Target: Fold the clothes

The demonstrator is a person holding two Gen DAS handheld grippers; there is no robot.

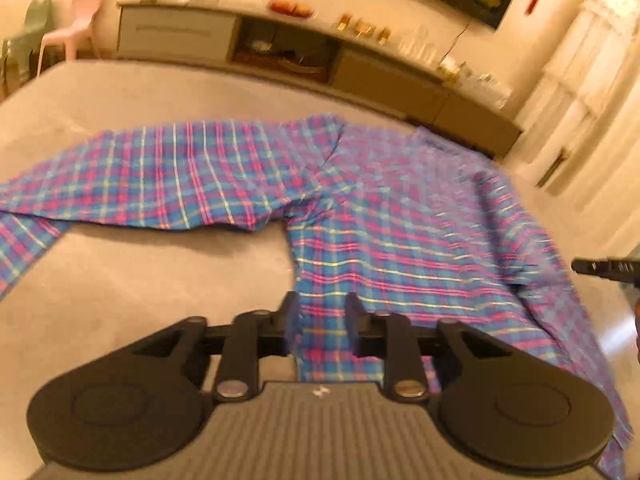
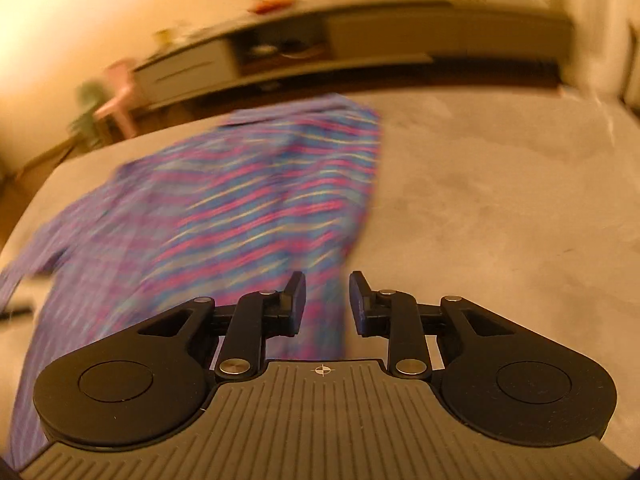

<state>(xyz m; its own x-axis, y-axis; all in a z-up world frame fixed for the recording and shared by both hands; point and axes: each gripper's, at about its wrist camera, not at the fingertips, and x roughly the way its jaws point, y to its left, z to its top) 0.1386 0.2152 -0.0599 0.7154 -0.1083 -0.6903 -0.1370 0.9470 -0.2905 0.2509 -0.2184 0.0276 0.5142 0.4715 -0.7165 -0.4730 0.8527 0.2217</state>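
Note:
A blue, pink and yellow plaid shirt [image 1: 400, 216] lies spread on a grey surface [image 1: 160, 280], one sleeve stretched to the left. My left gripper [image 1: 322, 312] is open, its fingers either side of the shirt's near left edge. In the right wrist view the shirt [image 2: 240, 208] is blurred by motion. My right gripper [image 2: 326, 298] is open above the shirt's near right edge, with nothing between the fingers. A tip of the right gripper shows at the right edge of the left wrist view [image 1: 604, 270].
A long low cabinet [image 1: 360, 64] with small items on top runs along the far wall. A pink chair [image 1: 68, 36] stands at the far left. White curtains [image 1: 592, 80] hang at the right. Bare grey surface [image 2: 500, 208] lies right of the shirt.

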